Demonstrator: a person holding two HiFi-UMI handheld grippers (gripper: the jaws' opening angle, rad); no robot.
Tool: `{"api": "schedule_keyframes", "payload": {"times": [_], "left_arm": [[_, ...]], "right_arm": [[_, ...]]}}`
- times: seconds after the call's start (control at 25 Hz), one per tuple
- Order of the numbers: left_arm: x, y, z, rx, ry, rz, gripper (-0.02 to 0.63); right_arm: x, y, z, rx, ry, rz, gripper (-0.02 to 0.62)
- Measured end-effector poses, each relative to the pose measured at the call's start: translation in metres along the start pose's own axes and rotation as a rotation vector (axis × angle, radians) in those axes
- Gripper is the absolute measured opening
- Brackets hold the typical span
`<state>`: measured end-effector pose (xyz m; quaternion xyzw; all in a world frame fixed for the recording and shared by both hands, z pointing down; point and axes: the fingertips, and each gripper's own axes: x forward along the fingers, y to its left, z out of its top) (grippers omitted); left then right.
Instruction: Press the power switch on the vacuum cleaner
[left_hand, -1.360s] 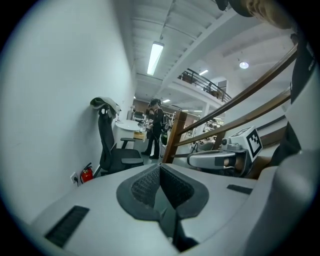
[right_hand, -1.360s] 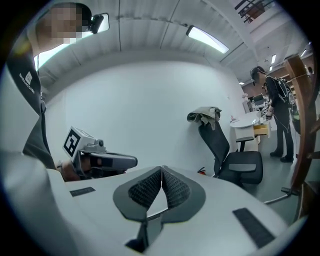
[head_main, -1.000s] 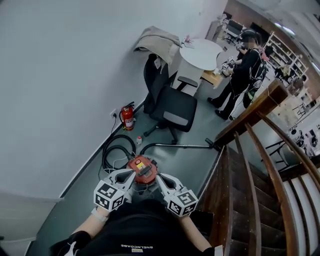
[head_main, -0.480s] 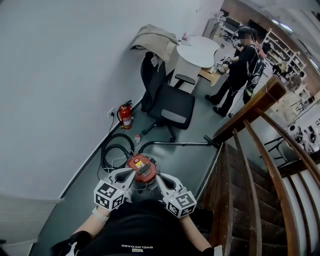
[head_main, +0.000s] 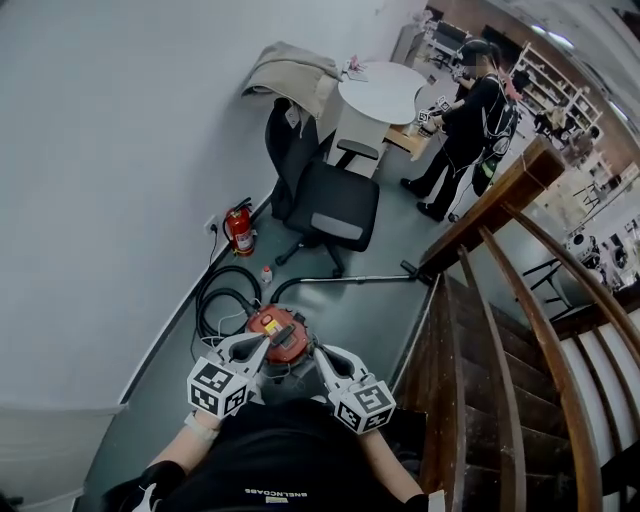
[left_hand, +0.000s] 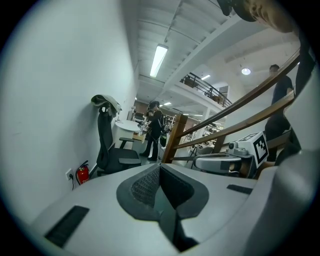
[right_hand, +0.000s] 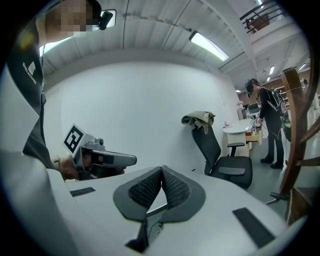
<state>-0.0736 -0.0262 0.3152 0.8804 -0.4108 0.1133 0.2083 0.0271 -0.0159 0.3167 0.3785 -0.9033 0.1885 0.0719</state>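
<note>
Red round vacuum cleaner (head_main: 277, 335) stands on the floor (head_main: 365, 320), black hose (head_main: 212, 300) coiled beside it; switch too small to tell.

The grey floor (head_main: 375, 315) runs between the white wall on its left edge and the wooden staircase on its right edge. At the near end stands 1 red vacuum cleaner (head_main: 279, 337), its black hose (head_main: 213, 300) coiled on the floor toward the wall edge. Its metal wand (head_main: 345, 279) lies flat, reaching across to the staircase edge. 1 small white bottle (head_main: 265, 276) stands just beside the hose. 1 red fire extinguisher (head_main: 238, 230) stands against the wall edge. Farther along stands 1 black office chair (head_main: 333, 205), then 1 round white table (head_main: 375, 92). A person (head_main: 462, 125) stands near the table at the far end.
</note>
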Motion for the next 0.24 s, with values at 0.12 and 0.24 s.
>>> {"api": "schedule_keyframes", "payload": {"times": [0.12, 0.24], "left_arm": [[0.010, -0.002, 0.000, 0.005, 0.010, -0.014, 0.014], [0.020, -0.003, -0.002, 0.008, 0.021, -0.024, 0.014]], "right_arm": [[-0.002, -0.009, 0.000, 0.009, -0.003, -0.014, 0.025], [-0.003, -0.018, -0.003, 0.020, 0.000, -0.027, 0.025]]}}
